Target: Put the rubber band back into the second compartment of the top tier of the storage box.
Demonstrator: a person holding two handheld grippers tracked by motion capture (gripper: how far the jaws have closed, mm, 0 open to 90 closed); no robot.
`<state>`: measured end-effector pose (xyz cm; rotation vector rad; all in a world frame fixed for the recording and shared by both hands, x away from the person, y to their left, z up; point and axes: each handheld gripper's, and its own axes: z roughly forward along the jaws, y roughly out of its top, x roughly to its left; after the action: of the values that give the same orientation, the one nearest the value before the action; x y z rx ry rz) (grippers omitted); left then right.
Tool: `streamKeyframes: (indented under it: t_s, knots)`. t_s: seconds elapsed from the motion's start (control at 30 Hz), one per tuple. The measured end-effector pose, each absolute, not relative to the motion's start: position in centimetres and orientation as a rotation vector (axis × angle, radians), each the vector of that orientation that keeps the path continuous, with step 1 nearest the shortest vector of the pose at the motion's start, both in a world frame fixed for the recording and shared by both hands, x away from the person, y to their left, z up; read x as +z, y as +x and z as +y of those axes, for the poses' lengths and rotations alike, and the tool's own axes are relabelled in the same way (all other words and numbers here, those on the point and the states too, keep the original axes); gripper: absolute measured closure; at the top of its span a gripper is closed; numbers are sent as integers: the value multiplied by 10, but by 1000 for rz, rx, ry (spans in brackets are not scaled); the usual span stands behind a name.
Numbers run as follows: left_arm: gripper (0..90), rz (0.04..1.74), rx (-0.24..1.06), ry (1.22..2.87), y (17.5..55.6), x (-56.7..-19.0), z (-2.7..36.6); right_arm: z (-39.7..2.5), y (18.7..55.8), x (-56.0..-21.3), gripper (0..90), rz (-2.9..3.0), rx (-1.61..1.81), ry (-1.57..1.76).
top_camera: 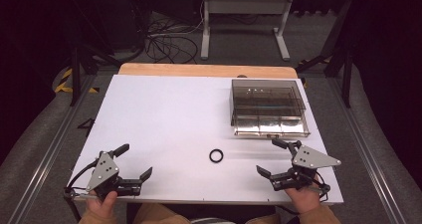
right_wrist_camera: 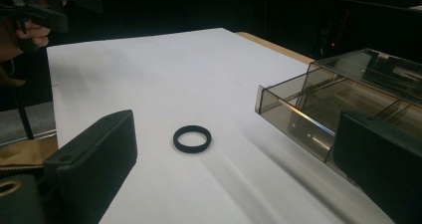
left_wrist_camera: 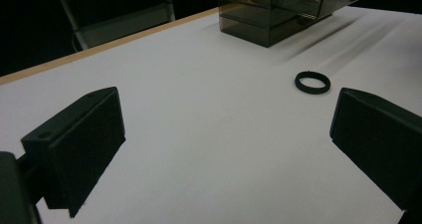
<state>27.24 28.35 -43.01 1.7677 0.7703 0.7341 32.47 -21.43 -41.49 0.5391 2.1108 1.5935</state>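
Nearest me, I hold my left gripper (top_camera: 133, 161) and my right gripper (top_camera: 272, 158) low at the table's near edge, both with jaws spread wide and nothing between them. Just beyond, between the two and a bit nearer the right one, the black ring (top_camera: 216, 156) lies flat on the white table (top_camera: 164, 109), untouched. Farther back on the right stands the clear compartment box (top_camera: 267, 107), seemingly empty. I judge the work barely begun: ring to grasp, likely to carry boxward.
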Motion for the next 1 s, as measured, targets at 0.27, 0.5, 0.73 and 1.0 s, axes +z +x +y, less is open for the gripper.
streamKeyframes:
  t_s: [0.27, 0.5, 0.73, 1.0]
  knots:
    - [15, 770, 746, 1731, 272, -430, 284, -213, 325, -415, 51, 2119, 1591, 539]
    - [17, 775, 735, 1714, 273, -430, 285, -213, 324, -415, 55, 2122, 1582, 540]
    - [17, 770, 744, 1727, 274, -430, 283, -213, 322, -415, 57, 2127, 1569, 541]
    - [17, 764, 746, 1742, 274, -430, 283, -212, 323, -413, 59, 2138, 1565, 558]
